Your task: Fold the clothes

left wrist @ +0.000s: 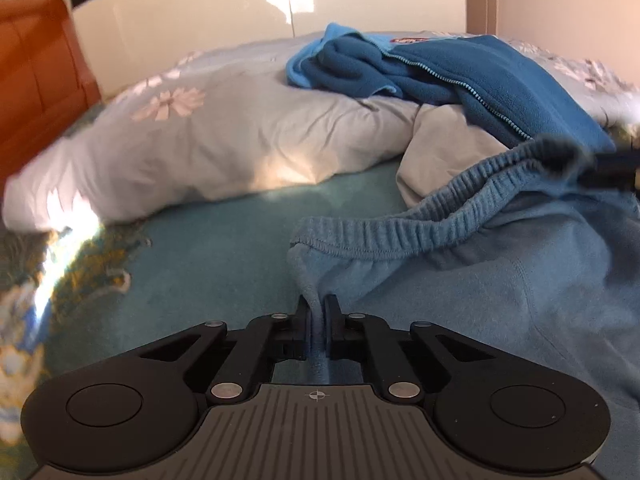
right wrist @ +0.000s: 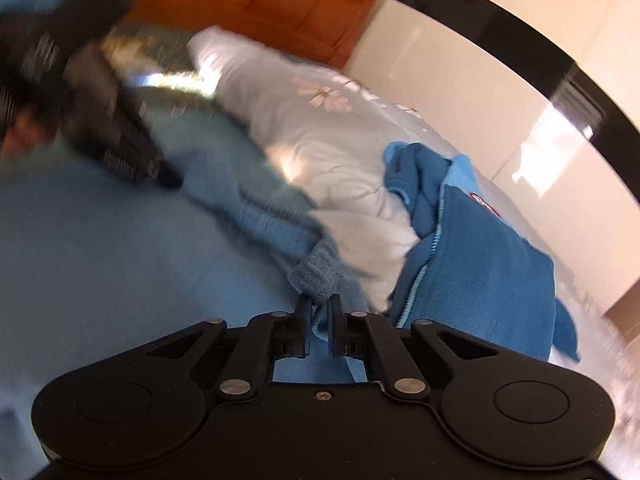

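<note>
Both grippers pinch 1 light-blue pants [left wrist: 500, 280]: left gripper [left wrist: 318, 316] at frame centre, right gripper [right wrist: 320, 316] on the waistband. 1 darker fleece [left wrist: 480, 76] lies upper right on 1 pillow [left wrist: 240, 132]. Only the right view shows a blurred hand [right wrist: 20, 132].

Left gripper [left wrist: 318, 308] held low, jaws nearly closed, light-blue sweatpants [left wrist: 460, 280] fabric pinched between fingers; right gripper [right wrist: 320, 308] likewise clamped on ribbed waistband [right wrist: 316, 272] end, body tilted

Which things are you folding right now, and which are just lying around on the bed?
For the job:
light blue sweatpants
left gripper
right gripper

Just lying about:
dark blue zip fleece
flowered duvet
orange headboard
</note>
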### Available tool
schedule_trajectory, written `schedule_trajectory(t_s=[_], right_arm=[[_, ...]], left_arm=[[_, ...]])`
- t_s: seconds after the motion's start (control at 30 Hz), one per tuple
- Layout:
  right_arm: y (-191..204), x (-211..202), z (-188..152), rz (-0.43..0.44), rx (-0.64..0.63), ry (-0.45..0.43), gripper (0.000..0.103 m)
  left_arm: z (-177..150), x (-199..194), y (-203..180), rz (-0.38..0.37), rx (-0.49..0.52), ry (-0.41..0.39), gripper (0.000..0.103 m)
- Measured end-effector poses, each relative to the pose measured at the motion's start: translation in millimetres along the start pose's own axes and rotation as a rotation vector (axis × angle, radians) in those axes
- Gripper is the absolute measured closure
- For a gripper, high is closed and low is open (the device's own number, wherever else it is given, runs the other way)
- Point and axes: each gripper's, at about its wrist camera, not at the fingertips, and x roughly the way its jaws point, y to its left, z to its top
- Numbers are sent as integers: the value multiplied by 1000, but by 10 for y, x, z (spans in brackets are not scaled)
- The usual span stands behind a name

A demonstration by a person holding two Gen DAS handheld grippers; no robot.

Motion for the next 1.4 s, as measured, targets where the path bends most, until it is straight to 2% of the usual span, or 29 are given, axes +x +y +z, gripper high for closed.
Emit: schedule_trajectory(t_s=[0.2,0.3,0.43,0.57,0.63,0.7,0.77,0.83,0.87,0.97,1.2,1.33,1.4], right_arm=[[-648,72,216,-56,310,-39,103],[-763,247,209,-117,369,11,103],[-715,313,71,-116,380,36,102],[-677,176,1,-121,353,12,100],[-702,24,-1,-112,359,-9,99],[-726,-129,-4,-103,365,-30,93],[-751,-281,-6,-94,371,-51,81],[-728,-490,-31,-85,364,-60,76],[-711,-602,-50,-77,364,-60,72],[-621,-980,-141,-47,379,-40,56],[-286,-2019,-276,-21,305,5,55],[-211,-2693,-274,-34,330,-35,48],[-165,-2970,-323,-48,358,-43,47]], left_arm=[[253,51,-52,66,-19,-36,99],[308,191,-43,79,-53,3,97],[264,261,-77,93,-50,22,94],[262,116,-19,78,-93,0,79],[288,-27,31,55,-123,-22,71],[316,-212,63,43,-124,-52,60],[313,-447,91,47,-129,-85,57],[280,-713,108,39,-150,-108,43],[238,-857,111,33,-161,-126,32],[76,-1272,79,14,-171,-154,30],[-536,-2120,-113,15,-165,-152,26],[-892,-2543,-254,23,-195,-144,26],[-1061,-2743,-327,-5,-233,-145,25]])
